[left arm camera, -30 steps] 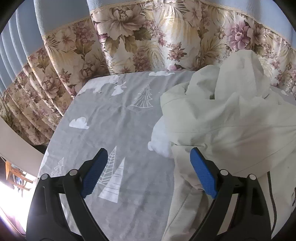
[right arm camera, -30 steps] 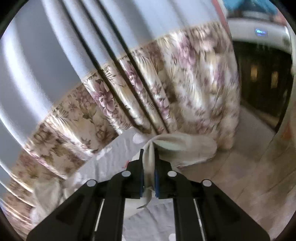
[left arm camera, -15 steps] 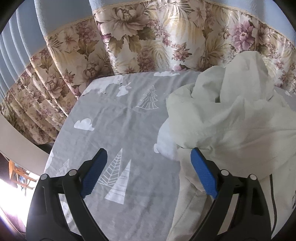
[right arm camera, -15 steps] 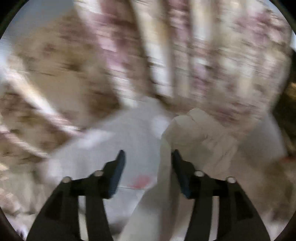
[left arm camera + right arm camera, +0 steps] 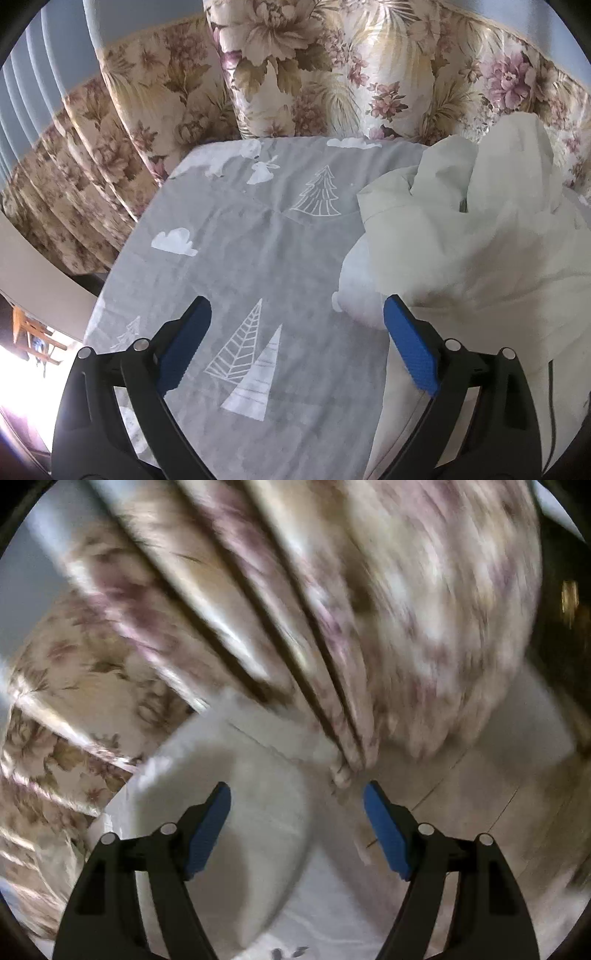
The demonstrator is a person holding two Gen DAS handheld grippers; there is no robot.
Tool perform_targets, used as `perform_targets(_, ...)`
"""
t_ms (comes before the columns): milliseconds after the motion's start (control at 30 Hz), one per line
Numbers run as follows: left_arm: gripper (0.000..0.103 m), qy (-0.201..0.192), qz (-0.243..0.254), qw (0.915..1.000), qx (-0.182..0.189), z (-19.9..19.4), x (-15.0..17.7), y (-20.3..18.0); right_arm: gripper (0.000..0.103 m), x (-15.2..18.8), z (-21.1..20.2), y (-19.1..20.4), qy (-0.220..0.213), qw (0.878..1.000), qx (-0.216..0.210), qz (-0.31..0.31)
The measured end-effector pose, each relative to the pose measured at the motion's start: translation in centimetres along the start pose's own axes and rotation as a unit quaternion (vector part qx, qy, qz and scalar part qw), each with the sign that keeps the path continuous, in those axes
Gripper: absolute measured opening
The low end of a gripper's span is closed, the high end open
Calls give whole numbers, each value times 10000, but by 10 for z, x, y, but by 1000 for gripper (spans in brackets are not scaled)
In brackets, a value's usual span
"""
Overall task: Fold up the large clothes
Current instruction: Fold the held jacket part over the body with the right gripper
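Note:
A large cream garment (image 5: 480, 240) lies crumpled on the right half of a grey sheet (image 5: 240, 258) printed with white trees and clouds. My left gripper (image 5: 295, 332) hovers open over the sheet; its right blue pad sits at the garment's left edge, and nothing is between the fingers. In the blurred right wrist view, my right gripper (image 5: 297, 812) has its jaws opening wide, with nothing between them. A pale rounded fold of the cream garment (image 5: 236, 830) lies below and left of its fingers.
Floral curtains (image 5: 314, 74) hang right behind the far edge of the sheet, and the same curtains (image 5: 332, 609) fill the right wrist view. Pale floor (image 5: 498, 775) shows to the right past the sheet's edge. A bright doorway (image 5: 22, 350) is at far left.
The right gripper, shut on a pinch of cream cloth a second ago, has let it go and opened wide while swinging downward. The left gripper has barely shifted and stays open.

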State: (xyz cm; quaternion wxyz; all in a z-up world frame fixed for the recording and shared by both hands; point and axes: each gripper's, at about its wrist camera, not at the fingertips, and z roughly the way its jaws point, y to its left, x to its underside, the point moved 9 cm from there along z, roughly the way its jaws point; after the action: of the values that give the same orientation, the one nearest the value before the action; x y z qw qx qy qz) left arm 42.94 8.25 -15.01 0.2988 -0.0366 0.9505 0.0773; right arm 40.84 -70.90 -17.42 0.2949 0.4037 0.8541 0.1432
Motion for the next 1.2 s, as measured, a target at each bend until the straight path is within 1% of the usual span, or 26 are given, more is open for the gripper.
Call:
perform_targets(33,94,12,4,10000,14,1,-2,0,75,6,11,-5,75,9984,-419,368)
perform_targets(67,94,15,17,10000,17,1,-3,-1,75,12,15,-6,79,9959,-708,555)
perform_targets(133,94,-29,42,10000,8,-3,-7,-4,74,13,22,3,-55,9903,-1172,738)
perform_targets(167,94,-59,44,10000,16,-5,-8,-5,64,12,24,12,-191,9890,-1299,678)
perform_targets(200,94,-90,41,9999,36,-8,-9,-6,62,13,22,17,-341,9907,-1190,570)
perform_targets(233,94,-104,39,9999,48,-11,-9,-8,45,12,19,22,-514,9937,-934,337)
perform_targets(267,94,-114,37,9999,55,-13,-8,-9,11,12,17,25,-558,9945,-864,203)
perform_targets(300,94,-132,37,9999,64,-15,-8,-9,3,11,11,26,-634,9935,-927,181)
perform_targets(367,95,-147,34,9999,54,-16,-7,-9,3,7,-15,22,-1066,9915,-745,47)
perform_targets(433,95,-135,49,9999,78,-17,-5,-10,3,3,-61,12,-1540,9854,-730,13)
perform_targets(500,95,-151,83,9997,150,-17,-4,-13,3,7,-105,2,-1856,9800,-718,-62)
perform_targets(533,96,-177,107,9996,204,-17,-3,-16,3,15,-124,-6,-1935,9792,-593,-147)
perform_targets(567,97,-190,117,9995,244,-17,-3,-18,3,23,-131,-10,-1929,9799,-475,-198)
perform_targets(633,98,-167,141,9989,418,-9,1,-29,3,43,-140,-23,-1830,9825,-32,-342)
perform_targets(700,98,-41,159,9984,544,2,5,-40,3,52,-144,-27,-1859,9809,321,-479)
perform_targets(767,98,75,227,9974,674,13,10,-52,3,59,-149,-21,-1910,9784,442,-654)
perform_targets(800,98,174,353,9974,598,22,13,-57,3,61,-154,-15,-1954,9763,510,-781)
perform_targets(867,98,320,554,9972,385,34,17,-63,3,67,-168,15,-2070,9713,427,-1093)
perform_targets(900,98,339,596,9969,392,35,18,-64,3,71,-174,35,-2102,9686,349,-1278)
perform_targets(933,98,324,622,9967,407,34,18,-64,3,77,-182,66,-2140,9634,248,-1595)
perform_targets(967,98,292,631,9968,401,30,18,-63,3,84,-187,88,-2168,9591,159,-1813)
perform_targets(1000,98,213,621,9971,394,24,16,-59,3,94,-193,122,-2188,9520,25,-2141)
perform_targets(1033,98,132,587,9974,402,17,14,-54,3,103,-195,145,-2181,9473,-76,-2346)
perform_targets(1100,98,-47,454,9980,427,1,8,-40,3,135,-197,216,-1997,9354,-687,-2835)
perform_targets(1133,98,-108,392,9982,432,-5,5,-33,3,148,-195,239,-1894,9314,-906,-2972)
perform_targets(1200,98,-212,273,9986,409,-17,1,-17,3,190,-182,299,-1588,9167,-1390,-3392)
